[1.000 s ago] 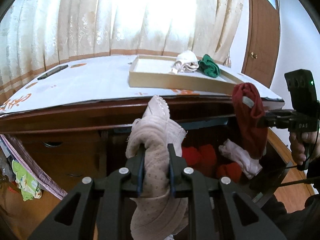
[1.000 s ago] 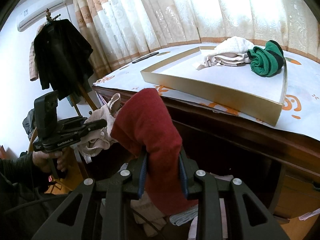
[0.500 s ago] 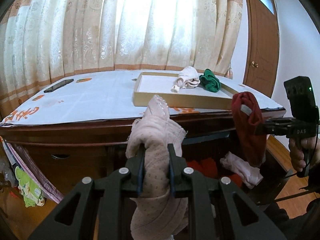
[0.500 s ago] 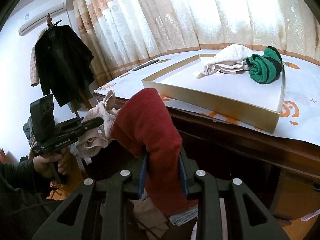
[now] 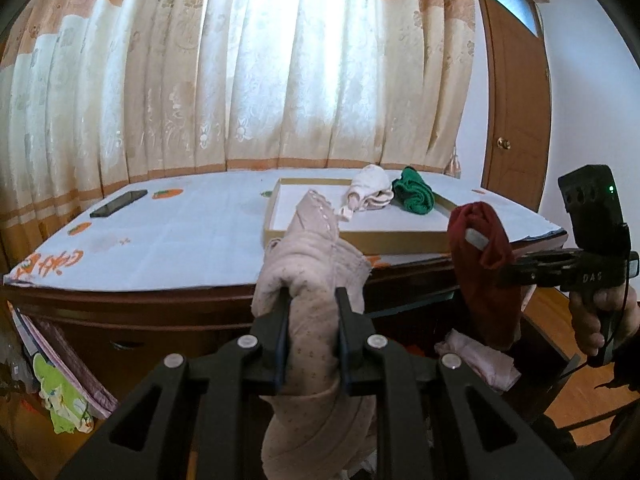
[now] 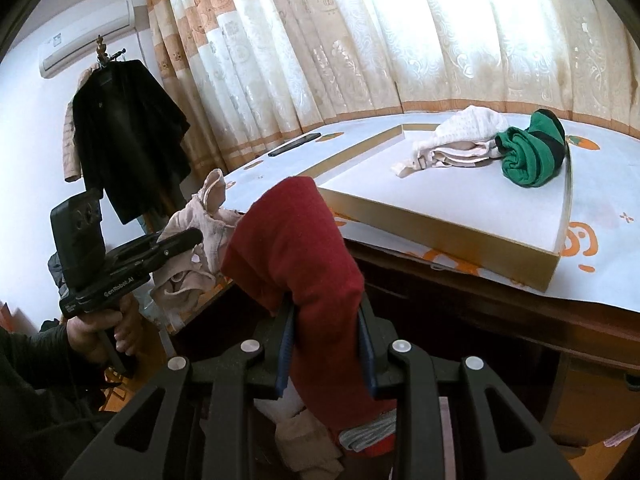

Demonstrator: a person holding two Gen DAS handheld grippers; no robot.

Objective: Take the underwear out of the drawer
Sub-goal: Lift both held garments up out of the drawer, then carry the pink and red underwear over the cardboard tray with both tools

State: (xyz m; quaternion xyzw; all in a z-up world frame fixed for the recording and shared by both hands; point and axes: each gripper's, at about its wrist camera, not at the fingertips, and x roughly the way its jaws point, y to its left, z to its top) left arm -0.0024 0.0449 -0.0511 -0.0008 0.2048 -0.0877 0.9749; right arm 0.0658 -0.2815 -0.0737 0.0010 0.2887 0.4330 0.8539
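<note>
Pale pink, dotted underwear [image 5: 312, 320] bunches between the closed fingers of the left hand-held gripper [image 5: 313, 336], raised in front of the desk's edge, its loose end hanging below the jaws. To its right, dark red underwear [image 6: 304, 264] is clenched in the right hand-held gripper [image 6: 326, 344], likewise lifted clear above the open drawer [image 5: 552, 344], where a pale pink garment [image 5: 480, 360] lies at the near side. In the right wrist view, more crumpled pale cloth [image 6: 308, 444] shows beneath the red piece. On the desk [image 5: 180, 240], covered with a white printed sheet, stands a shallow gold-edged tray [image 6: 440, 232] holding a folded cream garment [image 6: 460, 140] just beside a rolled green one [image 6: 532, 156]. A dark phone [image 5: 118, 203] rests well apart on the desk's left side, before cream and orange curtains [image 5: 280, 80]. A black coat [image 6: 128, 148] hangs on a stand against the wall.
</note>
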